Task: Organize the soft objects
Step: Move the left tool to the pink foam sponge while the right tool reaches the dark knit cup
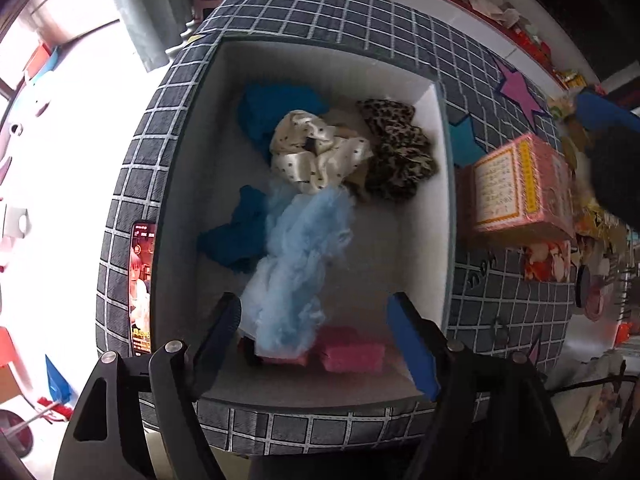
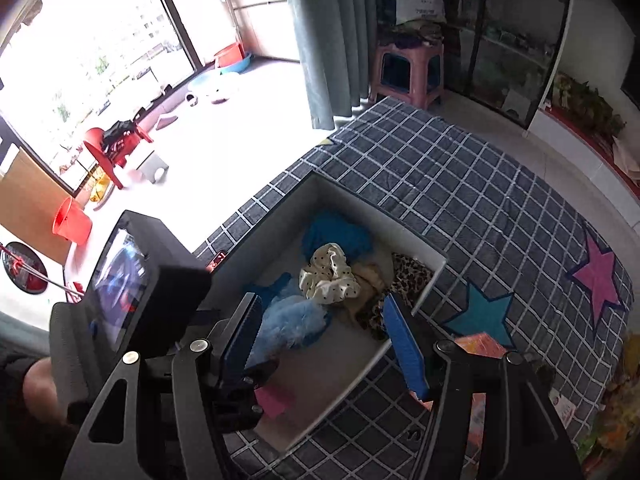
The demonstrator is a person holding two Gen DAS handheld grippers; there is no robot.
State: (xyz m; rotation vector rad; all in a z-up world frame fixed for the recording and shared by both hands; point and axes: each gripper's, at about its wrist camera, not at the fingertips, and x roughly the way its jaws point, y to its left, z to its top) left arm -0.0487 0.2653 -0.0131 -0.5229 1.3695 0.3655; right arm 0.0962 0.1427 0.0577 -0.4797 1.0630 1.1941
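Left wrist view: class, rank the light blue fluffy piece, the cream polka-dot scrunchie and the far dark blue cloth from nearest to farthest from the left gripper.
1. Light blue fluffy piece: nearest, reaching between the open left gripper fingers.
2. Cream polka-dot scrunchie: mid-box, beyond it.
3. Dark blue cloth: farthest, by the box's far wall.

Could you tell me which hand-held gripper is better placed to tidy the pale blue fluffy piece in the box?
Left, probably: the left hand-held gripper hangs open directly over the pale blue fluffy piece inside the white box.
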